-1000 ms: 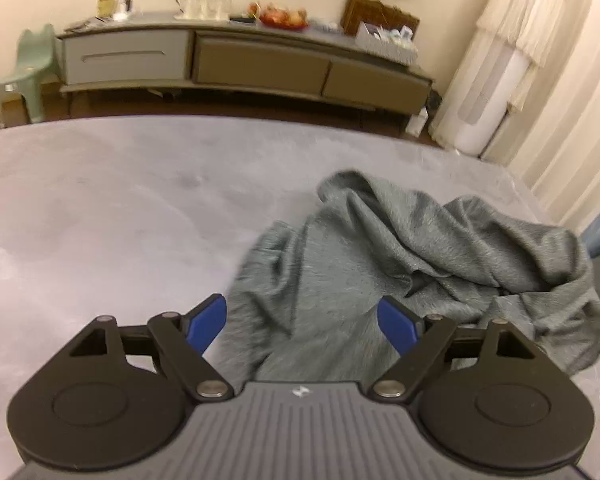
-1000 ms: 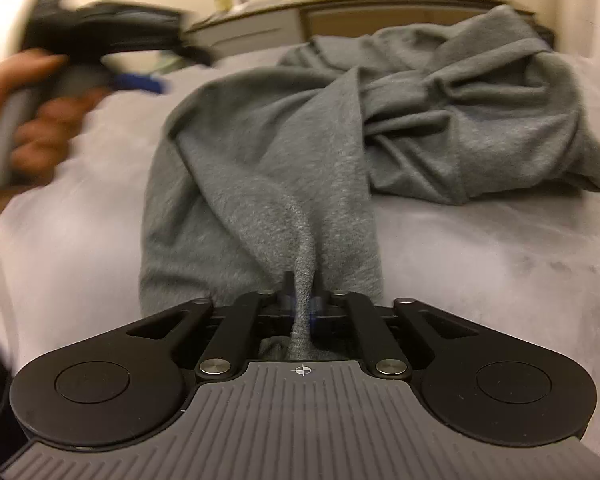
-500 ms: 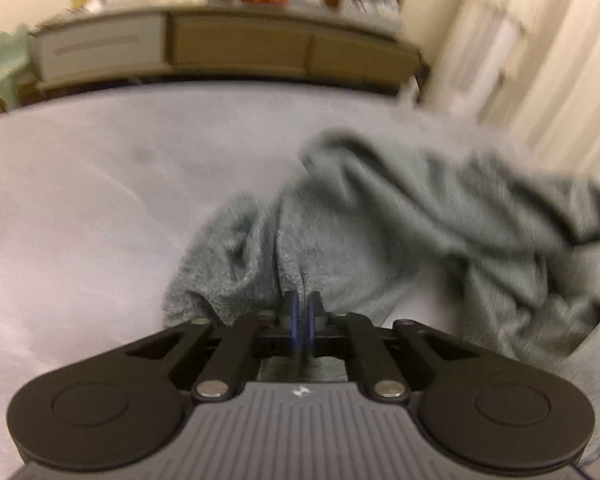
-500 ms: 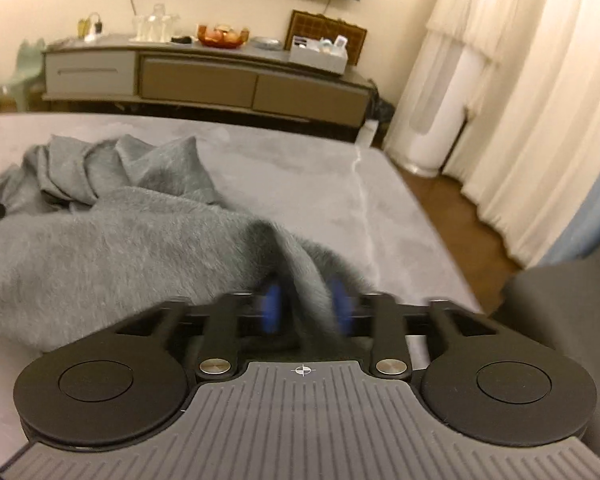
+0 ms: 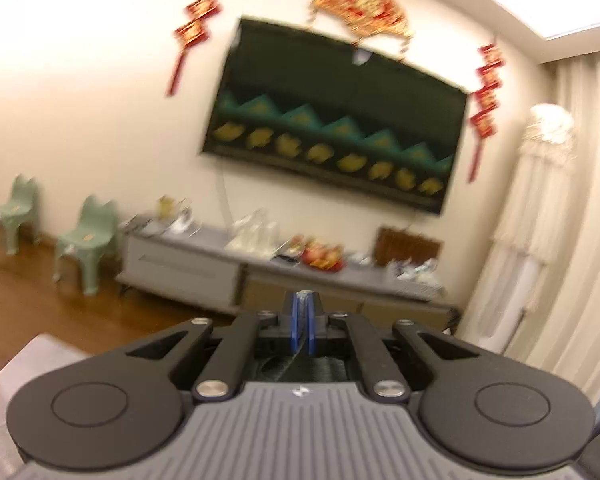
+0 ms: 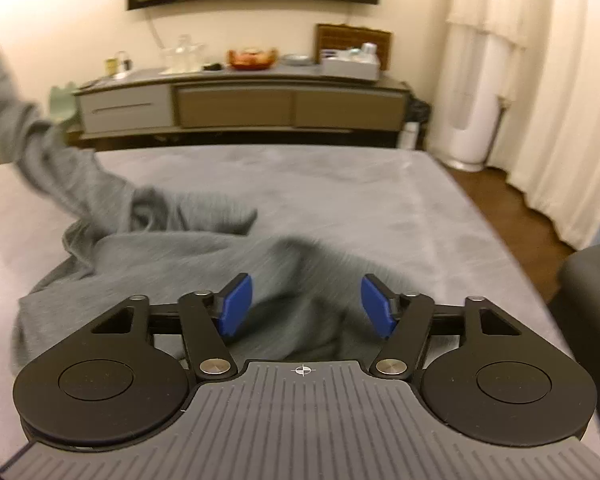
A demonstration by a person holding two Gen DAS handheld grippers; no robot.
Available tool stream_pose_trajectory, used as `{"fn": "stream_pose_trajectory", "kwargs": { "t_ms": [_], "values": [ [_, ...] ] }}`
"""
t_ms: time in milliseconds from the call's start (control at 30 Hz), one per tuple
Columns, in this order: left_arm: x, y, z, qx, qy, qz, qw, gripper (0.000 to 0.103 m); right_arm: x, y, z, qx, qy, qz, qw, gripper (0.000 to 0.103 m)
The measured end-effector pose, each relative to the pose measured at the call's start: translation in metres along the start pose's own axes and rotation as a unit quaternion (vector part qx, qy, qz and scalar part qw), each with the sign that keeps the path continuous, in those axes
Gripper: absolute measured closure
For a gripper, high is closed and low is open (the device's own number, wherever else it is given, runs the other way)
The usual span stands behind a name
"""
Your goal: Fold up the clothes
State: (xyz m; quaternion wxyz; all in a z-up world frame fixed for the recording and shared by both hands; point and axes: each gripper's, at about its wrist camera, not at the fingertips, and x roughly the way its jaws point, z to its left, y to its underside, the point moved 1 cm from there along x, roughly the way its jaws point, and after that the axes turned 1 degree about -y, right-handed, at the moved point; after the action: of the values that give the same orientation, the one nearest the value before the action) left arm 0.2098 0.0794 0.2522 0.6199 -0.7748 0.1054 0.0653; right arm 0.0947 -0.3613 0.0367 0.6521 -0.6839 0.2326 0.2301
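A grey knit garment (image 6: 172,256) lies crumpled on the grey bed cover (image 6: 340,184). One end of it (image 6: 40,152) is stretched up toward the top left and leaves the right wrist view. My left gripper (image 5: 304,320) is shut and raised, facing the far wall, with a thin sliver of grey cloth between its blue pads (image 5: 298,320); the cloth hanging below it is hidden. My right gripper (image 6: 306,308) hovers low over the near fold of the garment. Its jaws are opening, and its blue pads (image 6: 236,304) stand apart from the cloth.
A long sideboard (image 6: 240,100) with glassware and a fruit bowl lines the far wall under a wall screen (image 5: 332,132). A white tower unit (image 6: 472,120) and curtains (image 6: 560,80) stand right. A dark seat (image 6: 592,300) adjoins the bed's right edge. Two green stools (image 5: 86,240) stand left.
The left gripper shut on the garment's edge and lifted steeply, so its view swung from the bed to the wall. The right gripper swung right, let go of the cloth and opened.
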Motion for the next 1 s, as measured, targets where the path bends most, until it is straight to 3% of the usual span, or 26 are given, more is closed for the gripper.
{"fn": "stream_pose_trajectory", "kwargs": {
  "t_ms": [67, 133, 233, 267, 300, 333, 367, 400, 500, 567, 633, 733, 833, 900, 933, 1000],
  "values": [
    [0.010, -0.008, -0.053, 0.018, 0.028, -0.002, 0.9994, 0.098, 0.000, 0.009, 0.014, -0.003, -0.017, 0.006, 1.000, 0.036],
    [0.028, 0.009, -0.122, 0.058, 0.069, 0.021, 0.9957, 0.098, -0.002, 0.019, 0.025, -0.002, -0.032, 0.011, 0.999, 0.036],
    [0.056, 0.038, -0.222, 0.118, 0.126, 0.058, 0.9834, 0.091, -0.005, 0.031, 0.034, 0.004, -0.049, 0.009, 0.999, 0.031],
    [0.064, 0.056, -0.243, 0.133, 0.130, 0.080, 0.9792, 0.082, -0.006, 0.035, 0.036, 0.008, -0.054, 0.010, 0.998, 0.030],
    [0.067, 0.075, -0.253, 0.140, 0.130, 0.098, 0.9767, 0.058, -0.005, 0.041, 0.036, 0.009, -0.057, 0.011, 0.998, 0.030],
    [0.068, 0.093, -0.260, 0.145, 0.129, 0.112, 0.9745, 0.043, -0.004, 0.046, 0.035, 0.010, -0.060, 0.012, 0.998, 0.027],
    [0.062, 0.109, -0.257, 0.145, 0.130, 0.115, 0.9741, 0.019, -0.002, 0.052, 0.033, 0.013, -0.063, 0.013, 0.998, 0.025],
    [0.054, 0.124, -0.251, 0.143, 0.133, 0.115, 0.9740, 0.013, 0.001, 0.058, 0.030, 0.017, -0.069, 0.014, 0.997, 0.025],
    [0.034, 0.163, -0.200, 0.130, 0.123, 0.130, 0.9751, 0.013, 0.011, 0.077, 0.020, 0.045, -0.080, 0.025, 0.995, 0.024],
    [0.028, 0.184, -0.146, 0.112, 0.078, 0.140, 0.9807, 0.013, 0.014, 0.080, 0.016, 0.058, -0.083, 0.033, 0.994, 0.024],
    [0.036, 0.199, -0.098, 0.107, 0.030, 0.165, 0.9800, 0.013, 0.010, 0.075, 0.016, 0.059, -0.094, 0.015, 0.994, 0.022],
    [0.070, 0.245, -0.048, 0.124, -0.036, 0.232, 0.9641, 0.018, 0.011, 0.073, 0.024, 0.051, -0.101, 0.012, 0.993, 0.019],
    [0.103, 0.283, -0.034, 0.156, -0.038, 0.276, 0.9477, 0.019, 0.018, 0.073, 0.038, 0.020, -0.099, 0.023, 0.995, 0.020],
    [0.112, 0.294, -0.035, 0.157, -0.012, 0.278, 0.9476, 0.019, 0.023, 0.072, 0.039, 0.004, -0.090, 0.033, 0.995, 0.052],
    [0.116, 0.300, -0.037, 0.163, -0.004, 0.280, 0.9461, 0.019, 0.025, 0.072, 0.037, 0.002, -0.087, 0.041, 0.995, 0.091],
    [0.125, 0.310, -0.040, 0.174, 0.013, 0.284, 0.9427, 0.020, 0.029, 0.073, 0.023, 0.005, -0.067, 0.049, 0.996, 0.092]
  ]
}}
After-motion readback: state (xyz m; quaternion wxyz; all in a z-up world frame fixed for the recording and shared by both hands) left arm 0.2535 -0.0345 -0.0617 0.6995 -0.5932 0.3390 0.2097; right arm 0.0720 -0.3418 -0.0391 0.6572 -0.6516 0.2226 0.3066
